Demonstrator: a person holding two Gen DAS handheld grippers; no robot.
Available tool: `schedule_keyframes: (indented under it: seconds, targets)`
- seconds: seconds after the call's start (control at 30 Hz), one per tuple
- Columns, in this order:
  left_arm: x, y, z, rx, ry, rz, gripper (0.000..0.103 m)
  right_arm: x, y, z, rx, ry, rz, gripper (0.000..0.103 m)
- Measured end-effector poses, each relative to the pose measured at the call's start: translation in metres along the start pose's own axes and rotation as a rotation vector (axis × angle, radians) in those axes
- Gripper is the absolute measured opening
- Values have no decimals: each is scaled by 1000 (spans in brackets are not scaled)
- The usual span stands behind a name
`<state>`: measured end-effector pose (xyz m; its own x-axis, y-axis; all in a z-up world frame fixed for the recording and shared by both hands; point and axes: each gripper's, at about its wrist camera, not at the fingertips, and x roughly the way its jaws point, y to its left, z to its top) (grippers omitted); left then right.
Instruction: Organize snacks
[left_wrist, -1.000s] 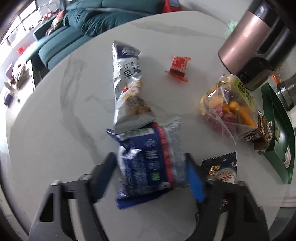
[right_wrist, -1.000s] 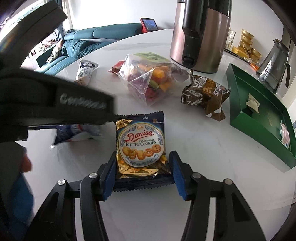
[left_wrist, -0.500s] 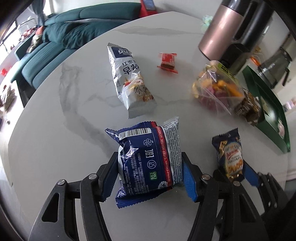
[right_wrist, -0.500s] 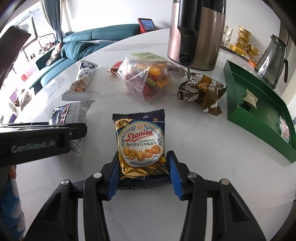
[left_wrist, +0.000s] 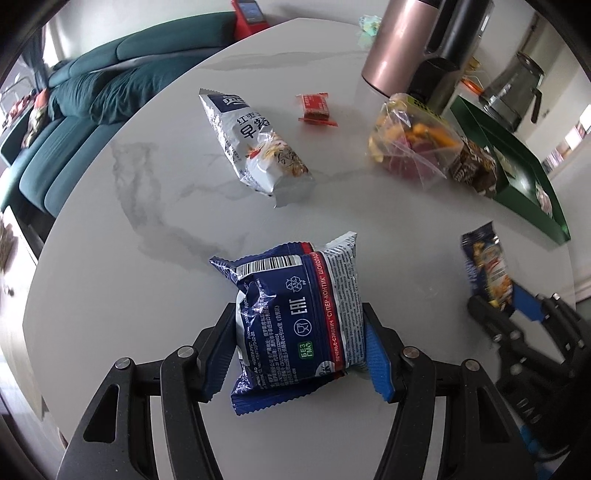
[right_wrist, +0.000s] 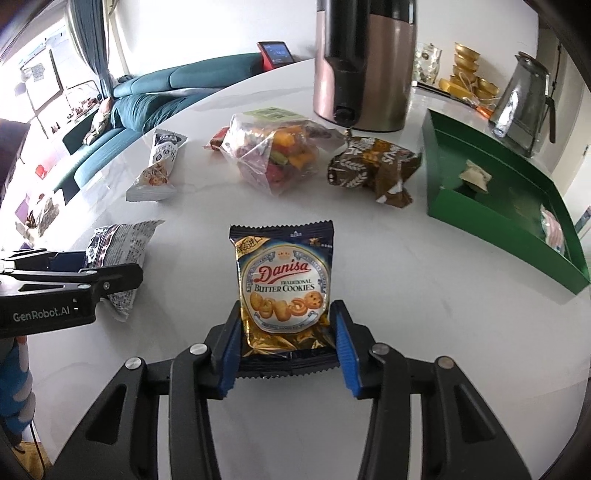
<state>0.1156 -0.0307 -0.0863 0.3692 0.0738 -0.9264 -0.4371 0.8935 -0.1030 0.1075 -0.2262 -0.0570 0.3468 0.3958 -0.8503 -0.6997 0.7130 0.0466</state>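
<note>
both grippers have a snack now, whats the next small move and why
Probably carry the Danisa butter cookies pack to the right, over the green tray. The right gripper has just been closing and its pads now pinch the pack, while the left gripper already grips the blue sandwich-cookie packet, and the tray has bare room.

Six snack packets (right_wrist: 284, 291) lie on the table (right_wrist: 406, 295) — plus one green tray (right_wrist: 491, 206), one thermos (right_wrist: 364, 62), one kettle (right_wrist: 524, 103), two grippers (right_wrist: 284, 350).

On the table (right_wrist: 424, 314), the cookie pack (right_wrist: 283, 284) lies nearest; the wafer pack (right_wrist: 118, 254) to its left. Farther off — cereal bag (right_wrist: 157, 166), candy bag (right_wrist: 277, 151), crumpled pack (right_wrist: 373, 166) — left to right. Tray (right_wrist: 498, 221) far right.
</note>
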Motion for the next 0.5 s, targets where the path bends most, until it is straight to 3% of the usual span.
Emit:
schedule_keyframes:
  seconds: [0.5]
  targets:
    - [-8, 7, -10, 86, -11, 30, 57, -57, -47, -19, 115, -79, -91, 38]
